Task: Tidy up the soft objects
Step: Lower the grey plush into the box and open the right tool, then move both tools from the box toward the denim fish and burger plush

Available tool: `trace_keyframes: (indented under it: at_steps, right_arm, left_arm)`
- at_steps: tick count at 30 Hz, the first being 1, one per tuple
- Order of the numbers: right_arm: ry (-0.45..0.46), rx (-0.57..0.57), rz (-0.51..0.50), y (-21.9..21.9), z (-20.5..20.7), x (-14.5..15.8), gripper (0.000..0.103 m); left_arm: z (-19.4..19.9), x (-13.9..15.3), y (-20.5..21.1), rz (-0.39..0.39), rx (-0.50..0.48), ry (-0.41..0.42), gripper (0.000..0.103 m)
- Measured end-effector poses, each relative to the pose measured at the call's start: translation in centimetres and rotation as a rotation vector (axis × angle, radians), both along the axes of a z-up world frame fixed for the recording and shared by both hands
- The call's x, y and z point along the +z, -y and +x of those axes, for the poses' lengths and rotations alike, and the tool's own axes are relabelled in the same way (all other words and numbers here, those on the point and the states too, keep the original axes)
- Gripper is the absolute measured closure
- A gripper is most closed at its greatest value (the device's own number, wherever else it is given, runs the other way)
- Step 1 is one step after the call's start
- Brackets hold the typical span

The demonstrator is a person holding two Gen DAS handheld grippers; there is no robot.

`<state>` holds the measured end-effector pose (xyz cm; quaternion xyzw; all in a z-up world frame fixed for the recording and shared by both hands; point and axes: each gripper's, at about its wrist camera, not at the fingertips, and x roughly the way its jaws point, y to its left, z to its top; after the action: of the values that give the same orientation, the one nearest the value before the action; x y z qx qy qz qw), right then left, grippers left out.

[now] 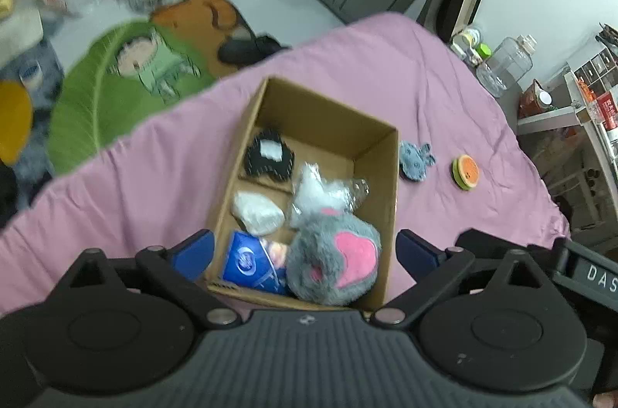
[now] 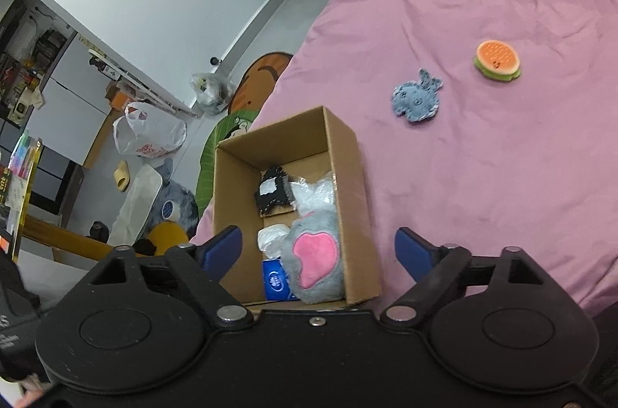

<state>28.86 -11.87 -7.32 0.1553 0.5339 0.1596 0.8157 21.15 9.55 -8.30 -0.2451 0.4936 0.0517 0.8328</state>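
- Pink bedsheet, smooth cloth with soft creases, spread under everything.
- Open cardboard box, plain brown, rectangular, standing on the sheet near its edge.
- Left gripper, black hinged arms with blue fingertips, jaws spread wide on either side of the box's near end, holding nothing; white letters "DAS" readable at the right edge of that view, rest cut off.
- Right gripper, same build, jaws wide apart over the near end of the box, empty.
- Grey plush toy, fluffy, rounded, with a pink heart-shaped patch, lying in the box's near right corner.
- Crinkly clear plastic bag with white stuffing, in the box behind the plush.
- Blue tissue pack, glossy wrapper with a round logo, print too blurred to read, beside the plush.
- Black fuzzy pad with a white square label, farther back in the box.
- White lumpy bundle, between pad and pack.
- Blue-grey flat felt animal, on the sheet right of the box.
- Burger-shaped squishy toy, orange top, green rim, just beyond the animal.
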Motion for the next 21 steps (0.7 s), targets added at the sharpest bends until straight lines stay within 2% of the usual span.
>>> trace_keyframes:
  at_steps: [3,6,9,21]
  right_arm:
    - [0.025,-0.001,-0.014,0.7,-0.5,0.4,0.011]
    - [0.051,0.003,-0.033,1.3,-1.0,0.8,0.011]
    - [0.086,0.008,-0.049,1.8,-1.4,1.3,0.003]
    - [0.148,0.017,-0.057,3.8,-2.6,2.2,0.000]
  left_arm:
    - [-0.4,0.7,0.0,-0.003,0.010,0.019,0.000]
    - [-0.8,1.3,0.4,0.027,-0.001,0.029,0.000]
    - [-1.2,1.9,0.9,0.050,-0.003,0.035,0.000]
    - [-2.8,3.8,2.8,0.111,-0.008,0.067,0.000]
